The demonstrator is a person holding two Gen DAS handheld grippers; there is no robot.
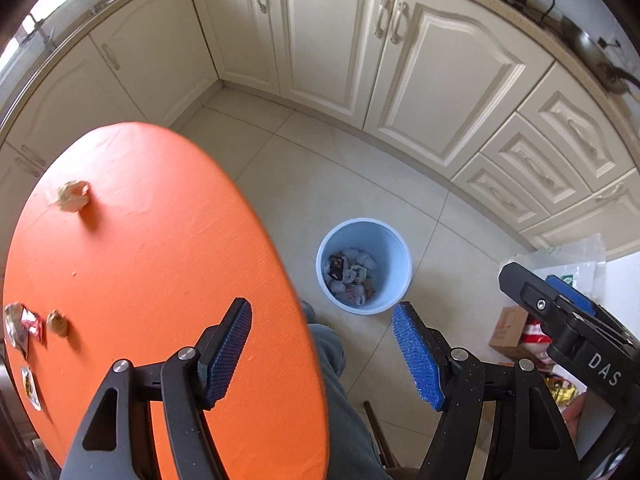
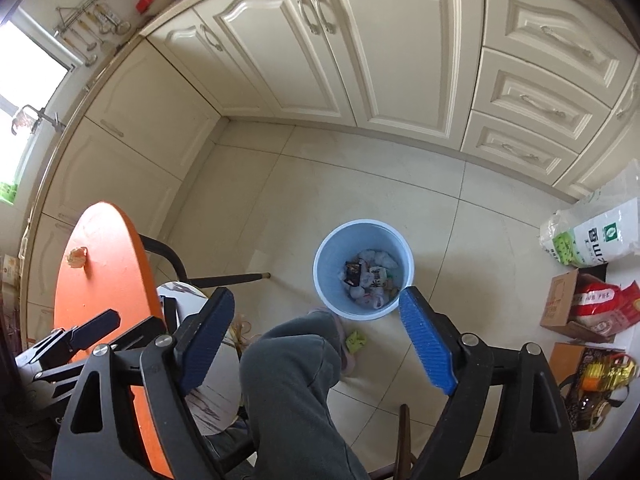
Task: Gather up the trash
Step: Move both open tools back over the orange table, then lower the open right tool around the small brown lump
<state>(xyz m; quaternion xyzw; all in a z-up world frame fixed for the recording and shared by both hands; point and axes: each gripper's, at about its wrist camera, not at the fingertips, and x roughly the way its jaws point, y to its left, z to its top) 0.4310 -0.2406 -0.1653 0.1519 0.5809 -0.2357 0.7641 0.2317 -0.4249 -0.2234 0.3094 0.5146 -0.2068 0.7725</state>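
Observation:
A light blue bin [image 1: 364, 270] stands on the tiled floor and holds several wrappers and wads; it also shows in the right wrist view [image 2: 362, 270]. An orange round table [image 1: 160, 264] carries a crumpled beige wad [image 1: 73, 196], a brown scrap [image 1: 57, 322], a foil wrapper [image 1: 20, 326] and a small sticker-like piece [image 1: 30, 386]. My left gripper [image 1: 324, 350] is open and empty above the table's right edge. My right gripper [image 2: 320, 338] is open and empty above the floor near the bin; it shows at the right of the left wrist view [image 1: 560, 312]. A small green scrap [image 2: 355, 339] lies on the floor.
Cream cabinets [image 2: 360, 60] line the back and left. Bags and cardboard boxes [image 2: 584, 304] sit on the floor at right. A person's leg in grey trousers [image 2: 288, 380] is below the grippers. A black chair [image 2: 200, 280] stands beside the table [image 2: 100, 272].

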